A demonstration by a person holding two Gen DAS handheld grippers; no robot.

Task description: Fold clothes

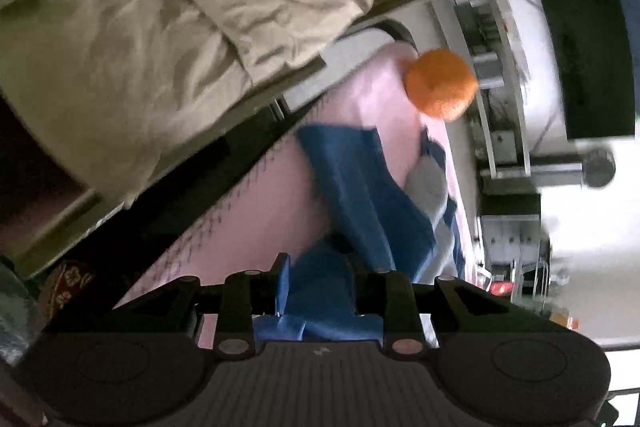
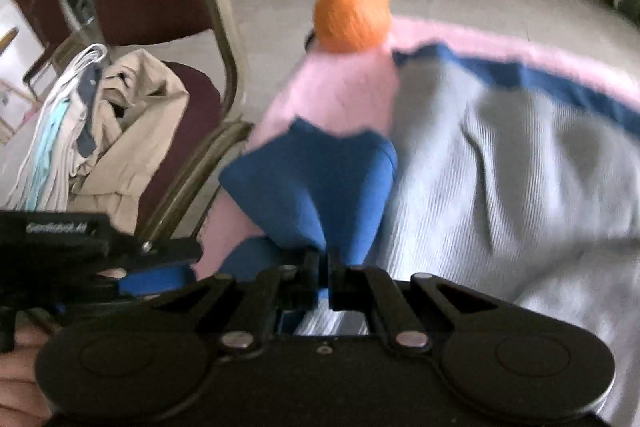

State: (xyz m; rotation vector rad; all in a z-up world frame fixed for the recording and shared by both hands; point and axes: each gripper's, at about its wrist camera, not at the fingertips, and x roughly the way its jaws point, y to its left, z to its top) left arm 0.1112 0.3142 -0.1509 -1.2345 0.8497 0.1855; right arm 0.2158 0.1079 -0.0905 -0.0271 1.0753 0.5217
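A grey and blue garment (image 2: 500, 163) lies on a pink cloth-covered table (image 2: 340, 95). My right gripper (image 2: 325, 267) is shut on a blue sleeve or cuff (image 2: 320, 183) of it, lifted off the table. My left gripper (image 1: 320, 291) is shut on another blue part of the same garment (image 1: 352, 183), which hangs between the fingers. The left gripper's body also shows at the left edge of the right wrist view (image 2: 80, 247), close beside the right one.
An orange ball-like object (image 2: 352, 15) sits at the table's far edge; it also shows in the left wrist view (image 1: 440, 87). A maroon chair (image 2: 180, 87) at the left holds a heap of beige clothes (image 2: 120, 131), also seen in the left wrist view (image 1: 160, 27).
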